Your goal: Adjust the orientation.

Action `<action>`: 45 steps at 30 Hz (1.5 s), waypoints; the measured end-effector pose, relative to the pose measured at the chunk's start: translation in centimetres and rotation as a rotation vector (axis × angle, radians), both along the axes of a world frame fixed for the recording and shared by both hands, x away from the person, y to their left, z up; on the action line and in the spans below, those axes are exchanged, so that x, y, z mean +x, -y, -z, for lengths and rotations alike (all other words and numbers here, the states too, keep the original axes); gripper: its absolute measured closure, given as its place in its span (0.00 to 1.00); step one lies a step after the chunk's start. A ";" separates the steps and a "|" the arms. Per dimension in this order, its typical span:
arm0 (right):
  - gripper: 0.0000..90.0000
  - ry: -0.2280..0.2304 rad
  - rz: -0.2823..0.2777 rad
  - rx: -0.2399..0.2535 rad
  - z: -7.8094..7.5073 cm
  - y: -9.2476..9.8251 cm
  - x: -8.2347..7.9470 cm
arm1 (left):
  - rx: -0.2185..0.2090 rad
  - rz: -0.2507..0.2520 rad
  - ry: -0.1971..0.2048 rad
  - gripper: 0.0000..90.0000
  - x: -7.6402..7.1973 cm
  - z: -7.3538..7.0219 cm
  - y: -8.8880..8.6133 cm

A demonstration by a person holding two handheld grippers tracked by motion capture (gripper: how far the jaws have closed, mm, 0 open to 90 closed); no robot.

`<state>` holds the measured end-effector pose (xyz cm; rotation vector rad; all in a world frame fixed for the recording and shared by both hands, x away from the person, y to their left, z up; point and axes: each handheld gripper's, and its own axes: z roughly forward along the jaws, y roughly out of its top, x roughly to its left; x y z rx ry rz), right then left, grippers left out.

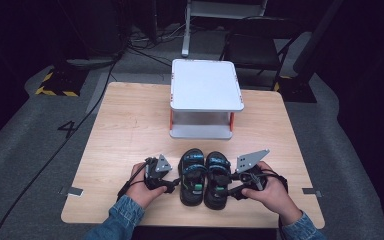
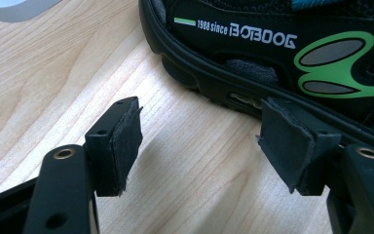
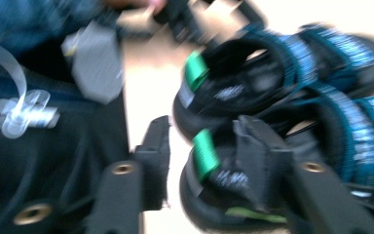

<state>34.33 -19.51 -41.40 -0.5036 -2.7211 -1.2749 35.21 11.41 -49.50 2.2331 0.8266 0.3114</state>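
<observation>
surface: light wood top [image 1: 130, 125], seen on grey carpet floor [image 1: 25, 150]
behind: black chair [image 1: 252, 50], cables [image 1: 145, 47], yellow-black hazard tape [image 1: 55, 91]
surroundings: dark, unlit

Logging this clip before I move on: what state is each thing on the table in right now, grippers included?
Left sandal: upright on its sole, close beside the other, straps closed.
Right sandal: upright on its sole, heel toward the person.
White stand: upright at the far side of the table, top bare.
Left gripper: open, jaws apart beside the left sandal's sole, gripping nothing.
Right gripper: open, jaws apart at the right sandal's heel; view blurred.
</observation>
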 end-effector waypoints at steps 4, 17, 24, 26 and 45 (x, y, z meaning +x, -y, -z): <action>0.54 -0.006 0.114 -0.026 0.4 -0.7 0.2 | 0.012 0.002 -0.002 0.42 -0.2 -0.2 0.3; 0.43 -0.058 0.351 0.022 2.0 -3.4 -0.2 | -0.011 -0.063 0.010 0.32 -0.1 -0.4 -1.5; 0.47 -0.026 0.430 -0.060 2.0 -3.8 -0.7 | -0.017 -0.080 0.005 0.32 0.1 -0.4 -1.8; 0.49 0.004 0.452 -0.087 2.2 -3.8 -0.7 | -0.016 -0.074 0.005 0.32 0.1 -0.3 -1.7; 0.44 -0.079 0.479 -0.053 3.7 -5.1 -0.5 | -0.009 -0.097 0.009 0.32 0.4 -0.4 -2.6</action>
